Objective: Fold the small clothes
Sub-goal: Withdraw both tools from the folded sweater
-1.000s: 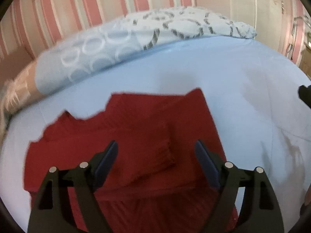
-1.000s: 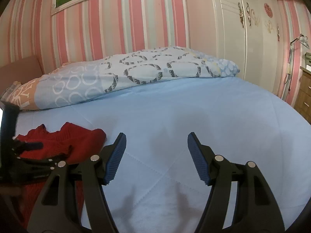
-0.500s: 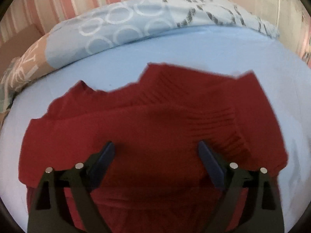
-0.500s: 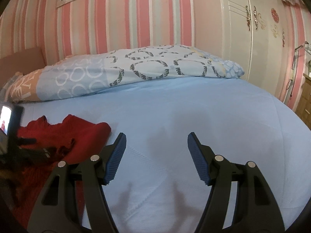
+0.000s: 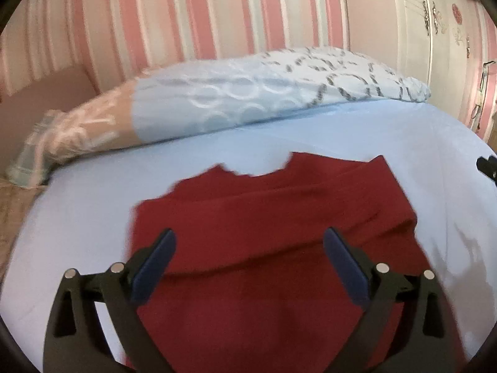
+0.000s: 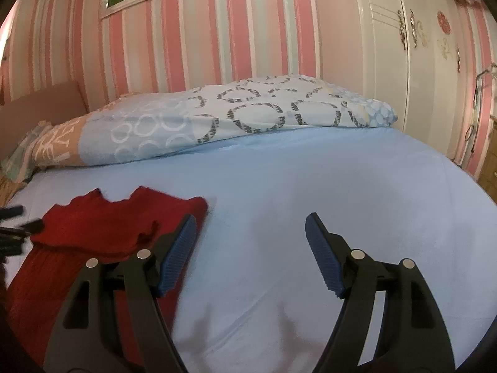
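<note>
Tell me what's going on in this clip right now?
A person with a handheld gripper in each hand is folding a red sweater on a bed with a light blue sheet. The left gripper is over the partly folded sweater, its jaws just opened wide, gripping nothing. The right gripper is open over bare sheet beside it.

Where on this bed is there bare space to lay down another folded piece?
Bare blue sheet spans the bed between the red sweater on the left and the wardrobe side, below the patterned quilt. A narrower strip lies between sweater and quilt. The left part is taken up by the sweater.
</note>
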Available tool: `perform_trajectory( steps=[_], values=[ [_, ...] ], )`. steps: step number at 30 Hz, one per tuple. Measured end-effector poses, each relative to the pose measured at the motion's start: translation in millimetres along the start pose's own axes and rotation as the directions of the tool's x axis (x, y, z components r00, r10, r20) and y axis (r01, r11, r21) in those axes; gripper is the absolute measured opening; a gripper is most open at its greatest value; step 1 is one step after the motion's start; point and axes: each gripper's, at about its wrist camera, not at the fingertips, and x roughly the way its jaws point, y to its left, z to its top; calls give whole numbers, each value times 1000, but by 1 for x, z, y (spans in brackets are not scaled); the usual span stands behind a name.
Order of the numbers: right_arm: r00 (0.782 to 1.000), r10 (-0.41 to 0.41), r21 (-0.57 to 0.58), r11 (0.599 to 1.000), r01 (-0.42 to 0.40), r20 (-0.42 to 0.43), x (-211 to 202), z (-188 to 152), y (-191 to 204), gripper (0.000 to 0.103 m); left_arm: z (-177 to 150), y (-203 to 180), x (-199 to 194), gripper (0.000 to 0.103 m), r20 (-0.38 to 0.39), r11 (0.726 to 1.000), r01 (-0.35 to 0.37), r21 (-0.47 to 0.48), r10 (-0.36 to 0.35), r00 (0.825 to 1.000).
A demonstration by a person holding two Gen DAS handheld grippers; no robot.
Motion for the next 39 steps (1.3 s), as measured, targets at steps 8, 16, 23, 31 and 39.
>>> perform_trajectory(
  steps=[8, 16, 23, 31, 39],
  values=[
    [996, -51, -10, 999, 50, -75, -82, -18, 23, 74, -84, 73, -109, 97, 29, 978, -89, -189, 96, 995],
    [979, -23, 47, 998, 33, -204, -151, -92, 30, 75, -164, 105, -149, 97, -59, 942, -105, -319, 91, 994],
    [970, 5, -24, 1000, -11, -245, -171, -119, 54, 72, -200, 116, -165, 97, -127, 948, -171, -269, 141, 982],
    [967, 20, -67, 997, -38, -254, -180, -131, 69, 67, -231, 120, -178, 97, -172, 946, -201, -254, 161, 972],
    [969, -1, -105, 994, -25, -246, -180, -131, 81, 67, -229, 121, -180, 97, -143, 956, -195, -221, 166, 976]
  ],
)
